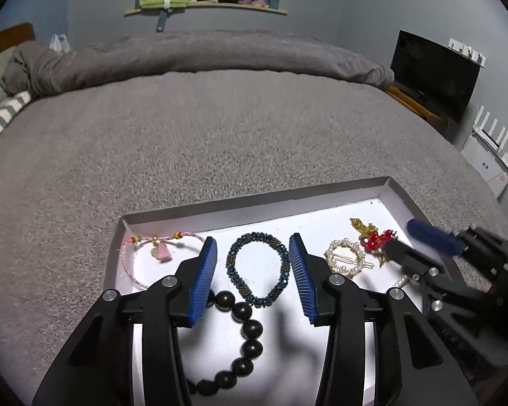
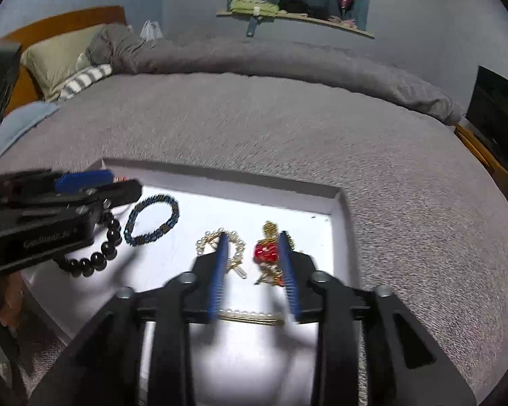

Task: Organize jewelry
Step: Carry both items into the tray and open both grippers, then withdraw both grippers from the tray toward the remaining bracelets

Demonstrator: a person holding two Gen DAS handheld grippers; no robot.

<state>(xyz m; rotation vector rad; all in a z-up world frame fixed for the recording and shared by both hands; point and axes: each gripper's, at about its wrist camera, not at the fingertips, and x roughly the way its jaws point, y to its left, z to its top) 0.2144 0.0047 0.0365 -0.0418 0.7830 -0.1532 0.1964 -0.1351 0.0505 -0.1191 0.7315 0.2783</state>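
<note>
Pink cord bracelet [image 1: 152, 257] at tray [image 1: 254, 199] far left | your left tool [image 1: 254, 270] wide, fingers flanking blue beaded bracelet [image 1: 259, 267], black bead strand [image 1: 244, 335] beneath | pearl hair clip [image 2: 220, 247] mid-tray | your right tool [image 2: 254, 270] narrower, fingers astride red-gold ornament [image 2: 267, 253], contact unclear | tray on grey bed [image 1: 220, 128].

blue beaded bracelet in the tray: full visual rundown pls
The blue beaded bracelet is a closed loop of small woven dark-blue beads with bronze-gold bands, glassy-looking. It lies flat and slightly oval on the white floor of the tray, between the open fingers of the left gripper, which do not touch it. The black bead strand sits just beside its near-left edge; contact unclear.
</note>
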